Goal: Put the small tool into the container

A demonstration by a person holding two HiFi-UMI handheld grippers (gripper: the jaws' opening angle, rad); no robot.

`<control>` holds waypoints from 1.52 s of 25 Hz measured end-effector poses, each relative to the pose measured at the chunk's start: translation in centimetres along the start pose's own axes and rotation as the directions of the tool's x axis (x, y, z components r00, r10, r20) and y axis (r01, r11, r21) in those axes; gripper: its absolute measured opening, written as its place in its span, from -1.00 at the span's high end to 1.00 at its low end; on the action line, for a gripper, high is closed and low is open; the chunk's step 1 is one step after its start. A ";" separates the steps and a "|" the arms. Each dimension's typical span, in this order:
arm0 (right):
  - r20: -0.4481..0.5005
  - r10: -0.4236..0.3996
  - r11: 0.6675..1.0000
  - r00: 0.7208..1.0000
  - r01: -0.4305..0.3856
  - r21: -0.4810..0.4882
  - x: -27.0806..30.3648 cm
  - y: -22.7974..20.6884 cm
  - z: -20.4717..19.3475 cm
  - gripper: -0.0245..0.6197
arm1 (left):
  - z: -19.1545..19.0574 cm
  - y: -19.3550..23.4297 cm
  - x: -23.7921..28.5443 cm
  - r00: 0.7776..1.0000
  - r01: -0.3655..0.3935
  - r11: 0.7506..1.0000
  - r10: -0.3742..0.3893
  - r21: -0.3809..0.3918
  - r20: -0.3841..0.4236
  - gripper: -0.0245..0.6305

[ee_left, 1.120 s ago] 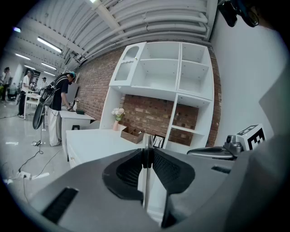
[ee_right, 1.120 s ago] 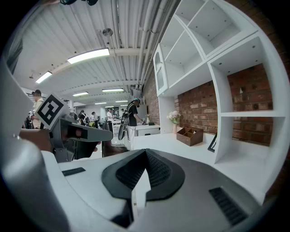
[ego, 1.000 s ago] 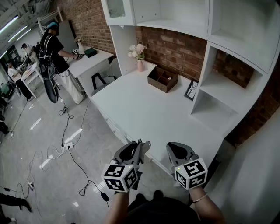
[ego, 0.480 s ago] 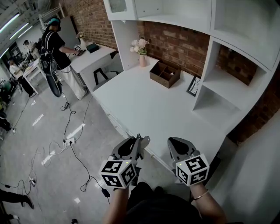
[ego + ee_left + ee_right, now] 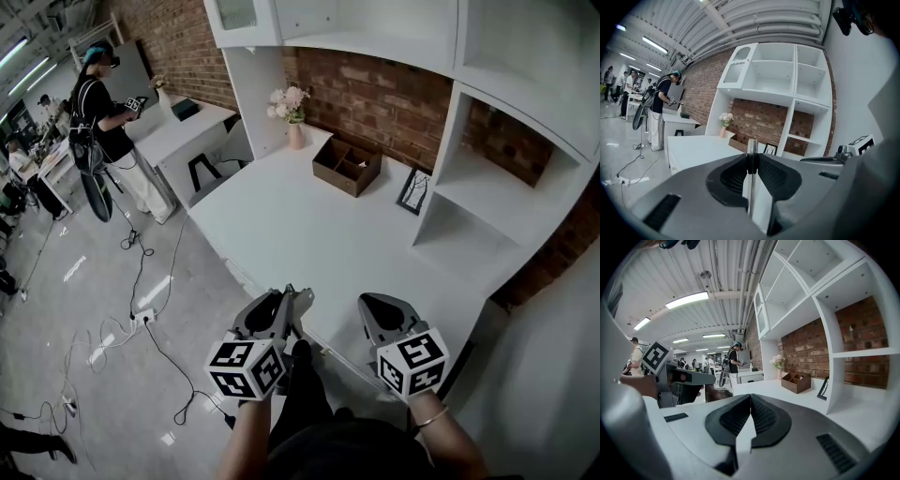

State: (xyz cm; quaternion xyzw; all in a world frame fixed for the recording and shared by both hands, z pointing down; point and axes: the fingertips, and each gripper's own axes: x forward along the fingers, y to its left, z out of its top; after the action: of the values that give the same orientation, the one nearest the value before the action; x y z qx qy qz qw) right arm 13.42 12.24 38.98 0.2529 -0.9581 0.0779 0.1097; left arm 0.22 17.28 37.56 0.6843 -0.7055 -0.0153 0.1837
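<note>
A brown wooden container (image 5: 347,167) with compartments stands at the back of the white table (image 5: 300,234), against the brick wall. It also shows far ahead in the left gripper view (image 5: 739,142) and the right gripper view (image 5: 796,381). My left gripper (image 5: 289,302) hangs over the table's near edge, shut on a thin, flat metal tool (image 5: 751,149) that stands upright between the pads and pokes out past them. My right gripper (image 5: 373,306) is beside it at the same edge, its jaws (image 5: 750,401) shut with nothing between them.
A pink vase of flowers (image 5: 292,114) stands left of the container and a small picture frame (image 5: 412,192) right of it. White shelving (image 5: 487,197) rises on the right. A person (image 5: 98,103) stands at a side desk far left. Cables lie on the floor (image 5: 141,309).
Both grippers keep their pose at the table's near edge, the tool still pinched in the left one. The head view has shifted slightly, and the person at the far left has turned away from the desk.
</note>
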 end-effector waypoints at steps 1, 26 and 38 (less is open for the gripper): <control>0.004 -0.001 1.000 1.000 0.001 0.006 0.8 -0.3 0.2 0.91 | 0.1 0.5 0.9 1.000 0.004 1.000 -0.004 -0.001 -0.007 0.69; -0.123 -0.198 0.965 0.972 0.215 0.147 25.5 -11.8 3.3 0.91 | 6.8 13.0 28.7 0.946 0.269 0.963 -0.270 -0.031 -0.182 0.69; -0.157 -0.249 0.949 0.956 0.273 0.157 31.5 -16.7 4.2 0.91 | 9.5 14.7 37.4 0.920 0.343 0.939 -0.339 -0.016 -0.197 0.69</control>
State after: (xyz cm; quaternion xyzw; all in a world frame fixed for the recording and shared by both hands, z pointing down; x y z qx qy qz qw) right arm -5.67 -17.69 44.37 0.3803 -0.8958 0.1645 0.1606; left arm -16.42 -20.31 41.67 0.7965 -0.5540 0.0277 0.2406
